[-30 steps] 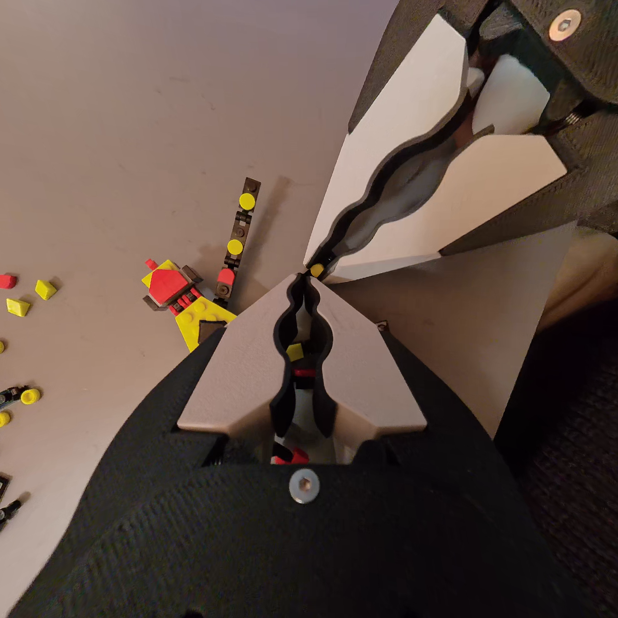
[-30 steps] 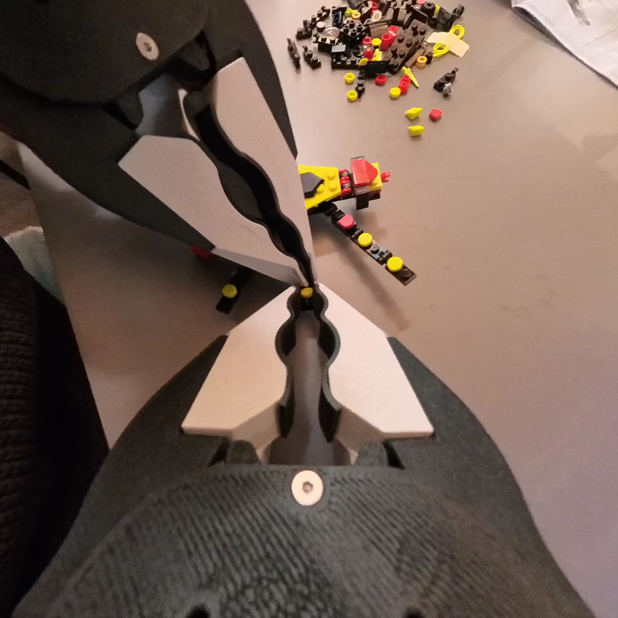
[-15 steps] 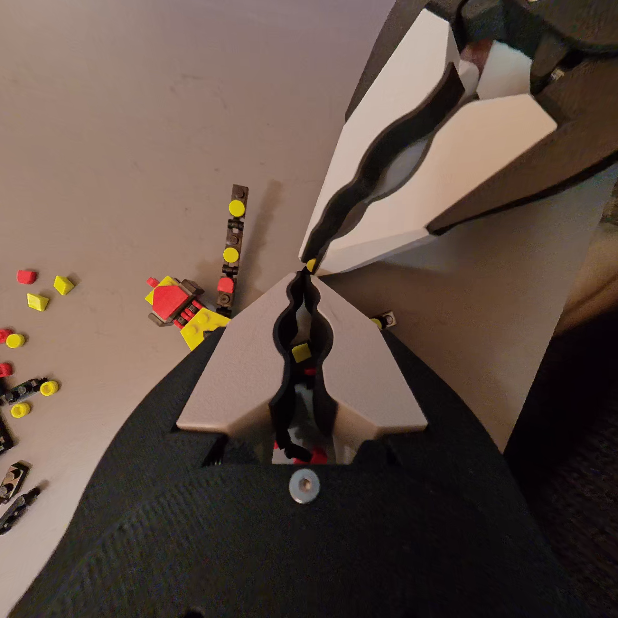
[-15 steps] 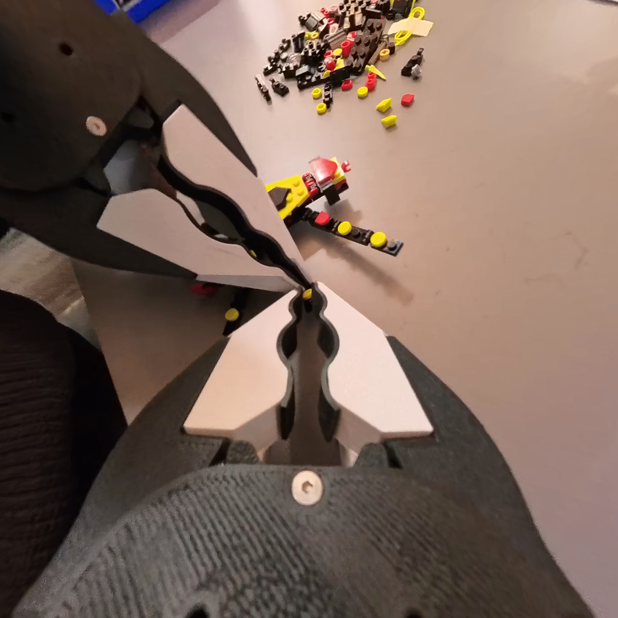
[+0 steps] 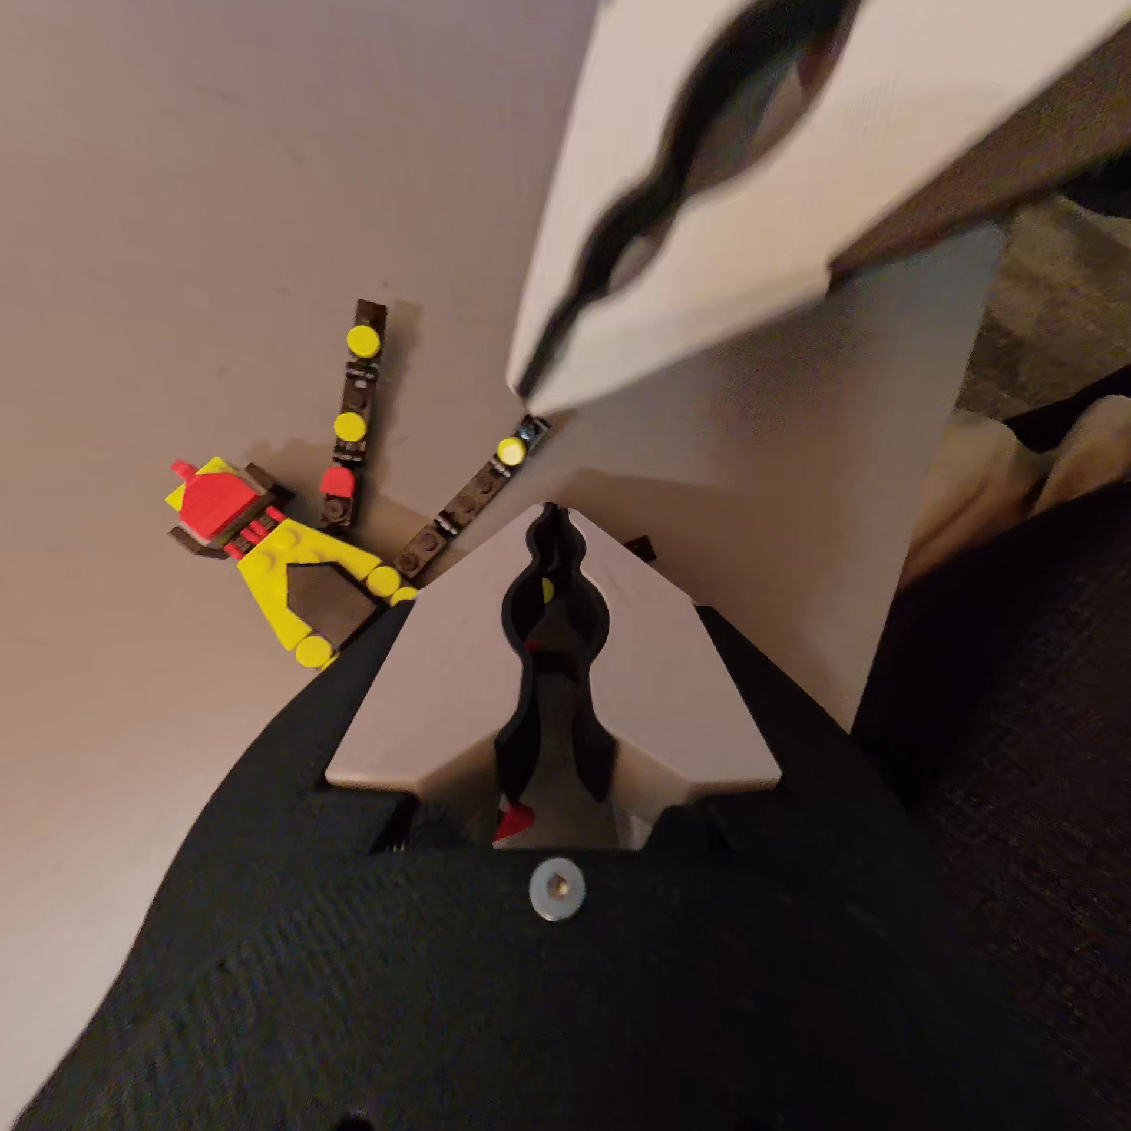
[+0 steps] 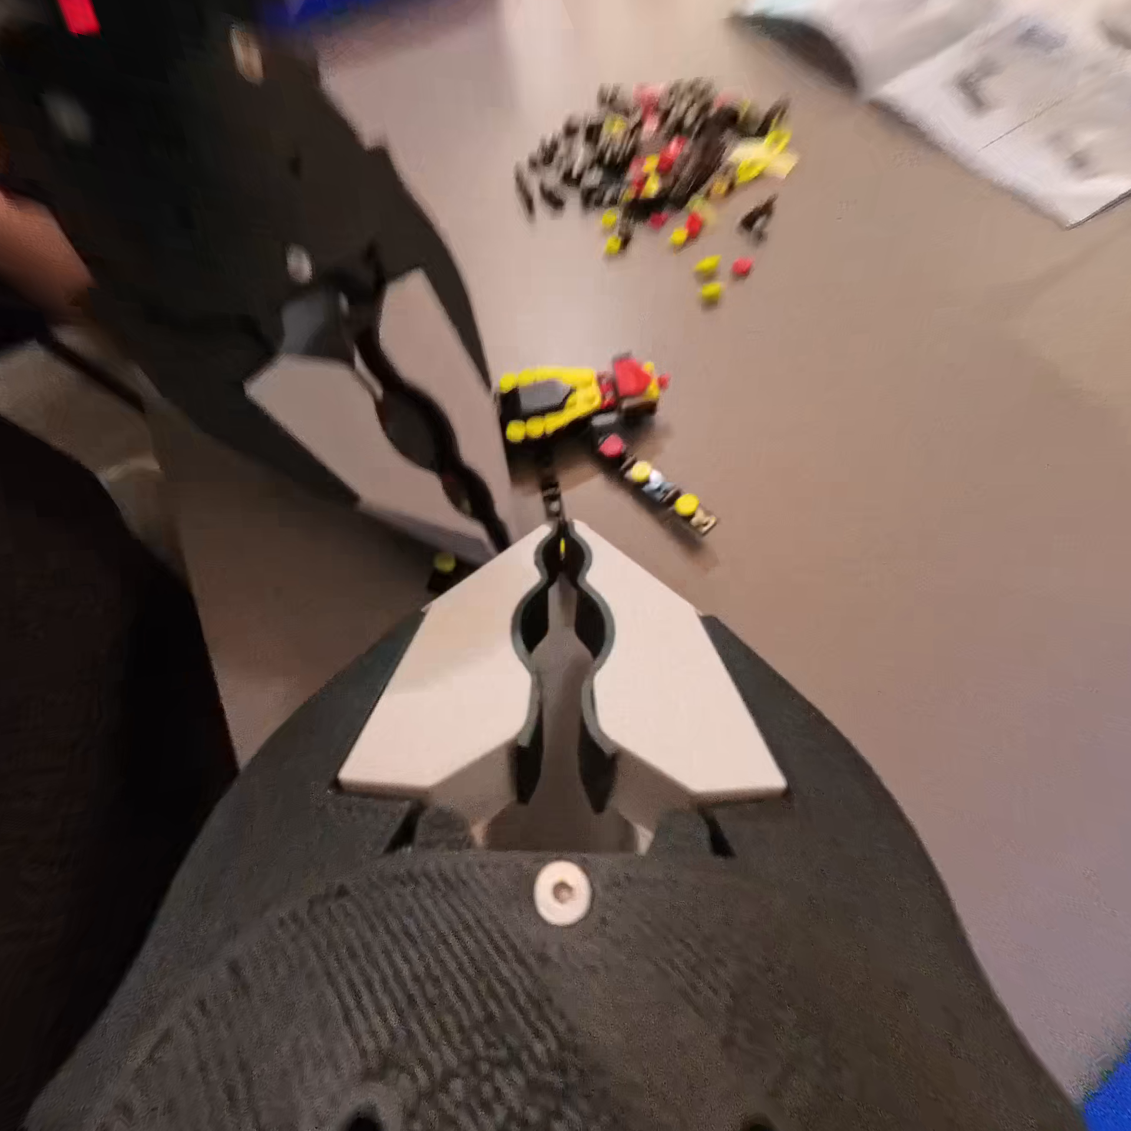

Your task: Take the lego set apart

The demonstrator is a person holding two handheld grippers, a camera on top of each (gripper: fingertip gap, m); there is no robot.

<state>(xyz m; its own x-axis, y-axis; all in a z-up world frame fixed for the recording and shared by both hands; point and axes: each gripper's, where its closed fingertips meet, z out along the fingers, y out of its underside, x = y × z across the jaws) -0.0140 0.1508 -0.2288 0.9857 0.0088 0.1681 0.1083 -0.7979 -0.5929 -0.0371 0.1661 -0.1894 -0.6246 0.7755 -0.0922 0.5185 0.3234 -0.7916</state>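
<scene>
The lego model [image 5: 287, 569], a yellow body with a black tile and a red head, lies on the grey table [image 5: 183, 183]; it also shows in the right wrist view [image 6: 551, 401]. My right gripper [image 6: 561, 532] is shut on the end of a black strip with a yellow stud [image 5: 483, 483] that runs back to the model. My left gripper [image 5: 548, 511] is shut, and I see nothing between its tips. It sits just left of the right gripper's tip, apart from it. Another strip [image 6: 444, 560] lies under it, mostly hidden.
A loose black strip with yellow and red studs [image 5: 355, 422] lies beside the model. A pile of loose pieces [image 6: 661, 165] and a paper booklet [image 6: 1010, 104] lie farther off. The table edge and a person's dark clothing [image 5: 1010, 734] are close on the right. Tip to tip, the grippers are about 5 centimeters apart.
The two gripper tips, which met on a yellow stud, have come apart. The right gripper has swung away with the strip, which now stretches to the model. Both views are motion-blurred.
</scene>
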